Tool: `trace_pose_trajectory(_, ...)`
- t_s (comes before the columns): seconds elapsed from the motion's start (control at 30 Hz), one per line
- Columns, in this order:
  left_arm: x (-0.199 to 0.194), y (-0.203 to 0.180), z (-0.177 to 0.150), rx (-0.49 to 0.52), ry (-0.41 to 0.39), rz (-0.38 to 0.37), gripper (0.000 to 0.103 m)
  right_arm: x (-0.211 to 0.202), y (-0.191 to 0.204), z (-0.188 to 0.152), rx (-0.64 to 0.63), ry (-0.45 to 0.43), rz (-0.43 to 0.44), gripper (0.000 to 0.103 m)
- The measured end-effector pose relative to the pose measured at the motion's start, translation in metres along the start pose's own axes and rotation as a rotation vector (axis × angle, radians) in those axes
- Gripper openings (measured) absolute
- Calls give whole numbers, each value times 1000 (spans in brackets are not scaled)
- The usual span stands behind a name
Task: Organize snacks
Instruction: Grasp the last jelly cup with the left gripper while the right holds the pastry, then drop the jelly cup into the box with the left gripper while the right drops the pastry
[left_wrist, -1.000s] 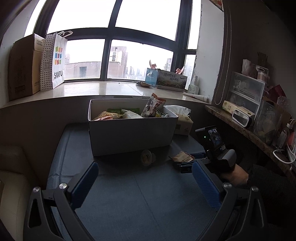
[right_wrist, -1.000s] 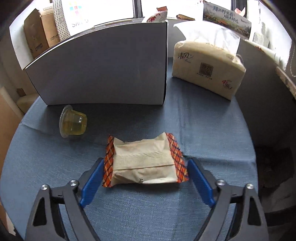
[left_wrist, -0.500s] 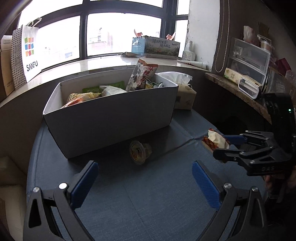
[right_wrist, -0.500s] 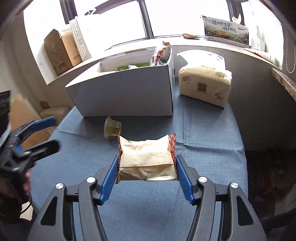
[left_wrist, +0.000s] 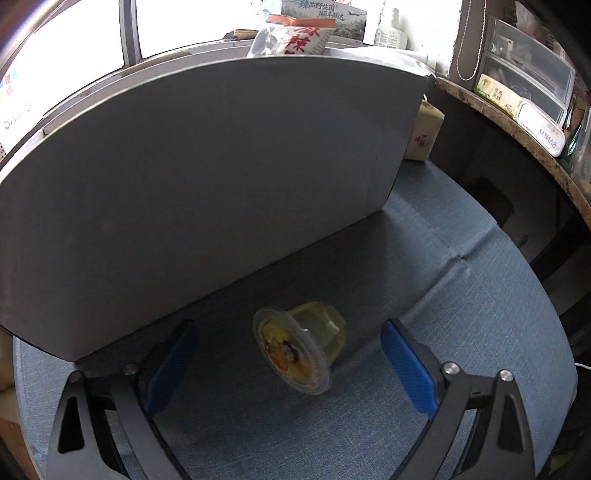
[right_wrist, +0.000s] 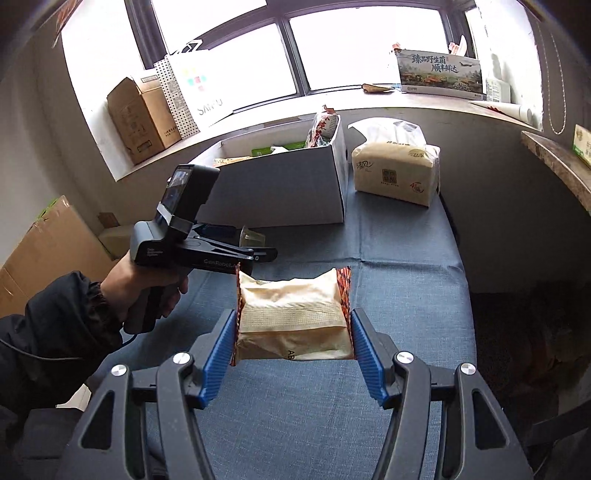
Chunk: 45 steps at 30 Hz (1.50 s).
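A person stands at a table covered in blue cloth (right_wrist: 406, 258), a handheld two-finger gripper in each hand, sorting snacks into a white cardboard box (right_wrist: 280, 184) at the far side of the table, below a bright window.

The right gripper (right_wrist: 293, 341) is clamped on a beige snack packet (right_wrist: 291, 317) with orange-red crimped ends. Its blue pads press both short ends, and the packet hangs above the cloth, nearer than the box.

The left gripper (left_wrist: 288, 365) points steeply down at a small yellow jelly cup (left_wrist: 303, 345) lying on its side on the cloth, just in front of the box's near wall. Its jaws have just been closing in, but they stand apart from the cup on both sides and nothing is gripped yet. In the right-hand view the person's left hand (right_wrist: 147, 291) and dark sleeve (right_wrist: 55, 321) show, holding that gripper low over the cup.

The box already holds several packets: a red-and-white bag (right_wrist: 323, 127) sticks up at its right end, and green and orange wrappers show inside. A pack of tissues (right_wrist: 397, 170) sits to the right of the box.

By the look of it the job is nearly done: only the lifted packet and the jelly cup seem left outside the box. Still to do, I judge, are dropping the packet in and picking up the cup.
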<state>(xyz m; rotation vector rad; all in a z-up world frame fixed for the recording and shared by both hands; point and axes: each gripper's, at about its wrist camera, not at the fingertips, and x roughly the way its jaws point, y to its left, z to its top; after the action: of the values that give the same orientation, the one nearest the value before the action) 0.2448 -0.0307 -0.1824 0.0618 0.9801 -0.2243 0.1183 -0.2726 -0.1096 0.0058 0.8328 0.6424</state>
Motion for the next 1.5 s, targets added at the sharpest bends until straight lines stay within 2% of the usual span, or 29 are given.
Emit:
trace_pose_trajectory(0.03,-1,-1,0,11,-9,24,66,0,0,-1,1,2,-1,66)
trace_pose_trajectory(0.1,-3,-3,1,40,-4,16,51,2,-1,-2,-1,10,-4,66)
trace_pose_trajectory(0.17,-10,-1,-1,37,-21,-27,51,4,-1,-3,1,12,3,66)
trace_pose_trajectory(0.33,-39,1,-15,34,-99,-52,51,9,3,-4,-6,21,10,66)
trace_pose_trajectory(0.57,-120,6,-41,-32,-278,-92,51,19,15,5,-33,20,23,66)
trace_pose_trajectory(0.77,-185,13,-45,-89,-409,-59,51,25,35,30,-85,-10,47,66)
trace_pose_trajectory(1.03,-234,39,-13,-107,-522,-13,51,31,66,83,-175,-74,40,66)
trace_pose_trajectory(1.17,-229,63,23,-125,-532,1,51,42,72,129,-182,-111,31,66)
trace_pose_trajectory(1.23,-215,76,46,-142,-507,-6,51,55,70,155,-166,-113,18,66)
trace_pose_trajectory(1.33,-187,89,73,-137,-452,13,51,79,67,190,-189,-116,-51,66)
trace_pose_trajectory(1.5,-148,105,97,-136,-391,33,51,118,42,233,-111,-75,-100,66)
